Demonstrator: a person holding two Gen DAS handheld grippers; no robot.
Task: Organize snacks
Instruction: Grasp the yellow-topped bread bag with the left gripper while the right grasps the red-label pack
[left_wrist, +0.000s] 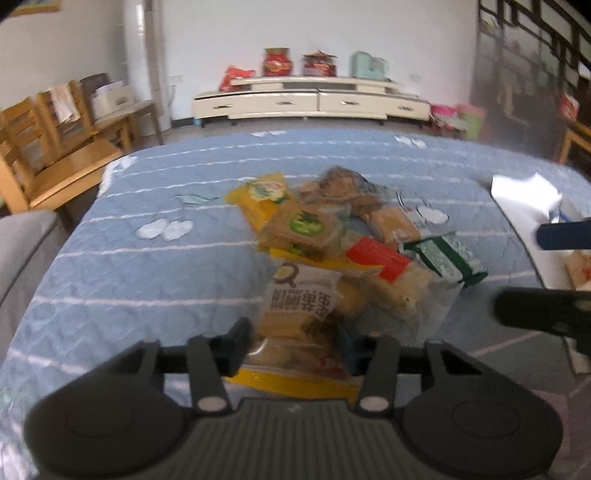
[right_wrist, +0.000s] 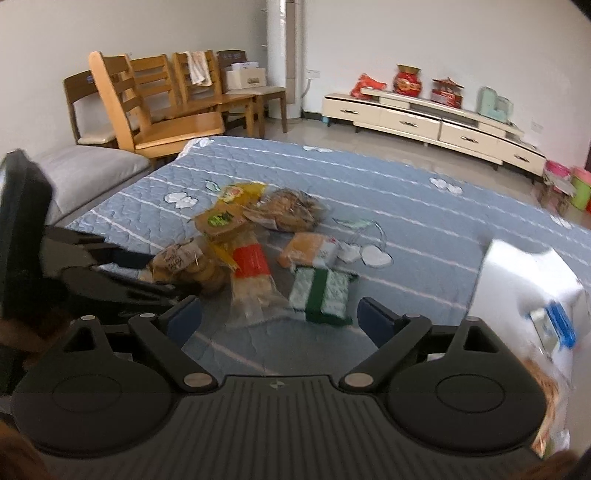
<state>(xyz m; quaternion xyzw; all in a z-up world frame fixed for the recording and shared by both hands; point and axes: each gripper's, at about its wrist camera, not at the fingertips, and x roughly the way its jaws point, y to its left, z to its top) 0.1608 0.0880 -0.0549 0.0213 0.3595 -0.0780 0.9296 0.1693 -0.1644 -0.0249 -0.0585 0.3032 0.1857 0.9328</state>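
Note:
A heap of snack packets lies on the blue quilt (left_wrist: 147, 280). My left gripper (left_wrist: 295, 347) is shut on the nearest one, a white and brown packet with printed characters (left_wrist: 301, 306). The right wrist view shows that gripper (right_wrist: 162, 277) at the left, on the same packet (right_wrist: 181, 260). Behind it lie a square brown packet with a green label (left_wrist: 303, 229), a red-banded clear packet (left_wrist: 380, 266) and a green and white packet (left_wrist: 443, 254). My right gripper (right_wrist: 279, 319) stands open over bare quilt, just short of the green and white packet (right_wrist: 321, 291).
A white bag (right_wrist: 524, 295) with a blue label stands on the quilt at the right. Wooden chairs (right_wrist: 147, 107) and a grey cushion (right_wrist: 85, 170) flank the far left. A cream cabinet (left_wrist: 310, 99) with jars lines the back wall.

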